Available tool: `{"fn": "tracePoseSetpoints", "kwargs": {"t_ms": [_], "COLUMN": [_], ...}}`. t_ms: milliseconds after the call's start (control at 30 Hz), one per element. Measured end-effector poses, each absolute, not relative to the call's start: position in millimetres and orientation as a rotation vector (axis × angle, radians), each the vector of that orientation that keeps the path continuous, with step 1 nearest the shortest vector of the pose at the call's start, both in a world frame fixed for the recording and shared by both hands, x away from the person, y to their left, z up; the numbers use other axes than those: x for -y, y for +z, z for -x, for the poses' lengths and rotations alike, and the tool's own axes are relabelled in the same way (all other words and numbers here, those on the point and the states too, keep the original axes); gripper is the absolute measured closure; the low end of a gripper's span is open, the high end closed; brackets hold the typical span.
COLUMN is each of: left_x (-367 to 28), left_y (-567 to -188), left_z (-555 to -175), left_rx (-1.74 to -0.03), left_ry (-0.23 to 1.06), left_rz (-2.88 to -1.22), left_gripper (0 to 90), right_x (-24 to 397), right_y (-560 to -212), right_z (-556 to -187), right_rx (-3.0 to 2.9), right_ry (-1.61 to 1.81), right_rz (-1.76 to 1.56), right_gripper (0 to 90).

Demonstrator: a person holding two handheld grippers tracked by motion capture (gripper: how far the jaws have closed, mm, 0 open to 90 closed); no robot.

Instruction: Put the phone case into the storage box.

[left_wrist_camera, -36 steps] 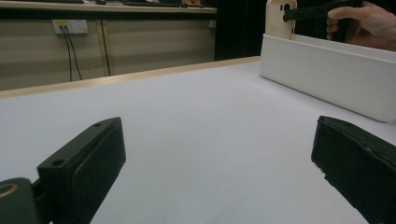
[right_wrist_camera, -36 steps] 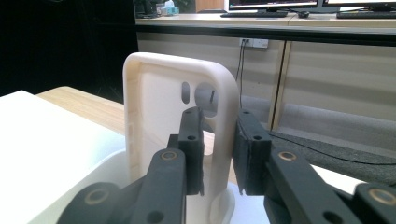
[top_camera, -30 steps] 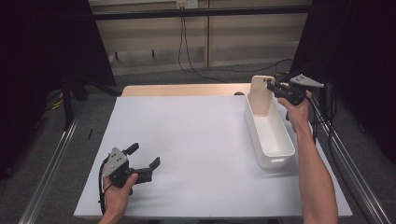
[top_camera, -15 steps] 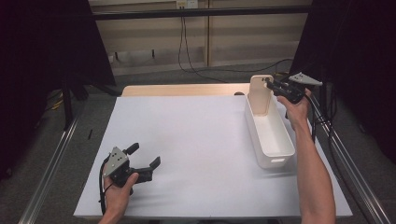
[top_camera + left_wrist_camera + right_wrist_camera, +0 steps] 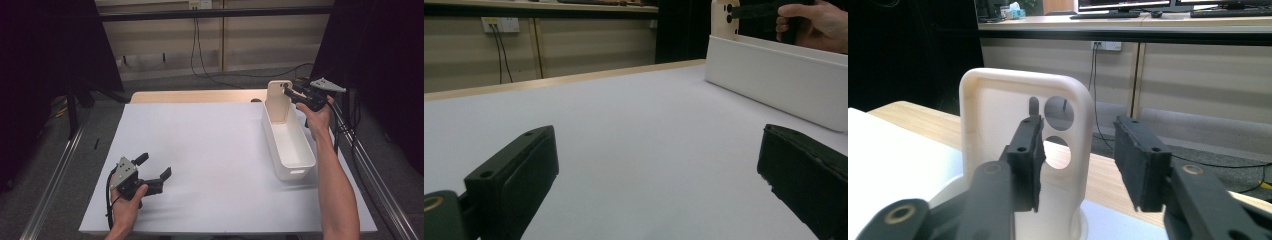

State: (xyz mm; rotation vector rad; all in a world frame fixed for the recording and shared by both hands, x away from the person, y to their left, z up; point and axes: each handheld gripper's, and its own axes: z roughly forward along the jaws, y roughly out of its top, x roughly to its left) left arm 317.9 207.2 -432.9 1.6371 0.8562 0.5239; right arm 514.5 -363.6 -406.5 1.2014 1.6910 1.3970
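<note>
Phone case [image 5: 278,101]: upright in the far end of the white bin [image 5: 298,159] by the table's right edge; your right gripper [image 5: 1079,157] (jaws just opening) flanks its edge, pads apart; your left gripper [image 5: 154,170]: wide open, empty, near-left corner.

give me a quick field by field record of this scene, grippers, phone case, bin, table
table: white tabletop with a wooden strip along the far edge
bin: long white bin on the table's right side
phone case: cream phone case standing upright at the bin's far end
right gripper: right gripper at the case's upper edge; jaws have just been opening, with one edge of the case between them, pads apart
left gripper: left gripper near the table's front left, jaws wide, nothing between them
</note>
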Motion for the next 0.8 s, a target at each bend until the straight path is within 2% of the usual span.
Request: {"fn": "tracePoseSetpoints", "kwargs": {"t_ms": [133,633,800], "left_x": [-207,-205,-205], "left_y": [-433,-433,-433], "left_z": [-319,-324,-324], "left_rx": [-0.857,-0.871,-0.870], "left_ry": [0.526,0.510,0.509], "left_rz": [-1.638,-1.609,-1.614], "left_gripper": [3.1,3.1,3.1], "right_x": [361,363,366], "right_y": [-407,-401,-402], "right_z": [-512,-491,-482], "right_rx": [-1.692,-1.661,-1.641], "right_ry": [1.404,1.391,1.389], "right_rz": [-1.201,-1.226,-1.238], "right_gripper": [49.7,13.0,6.7]}}
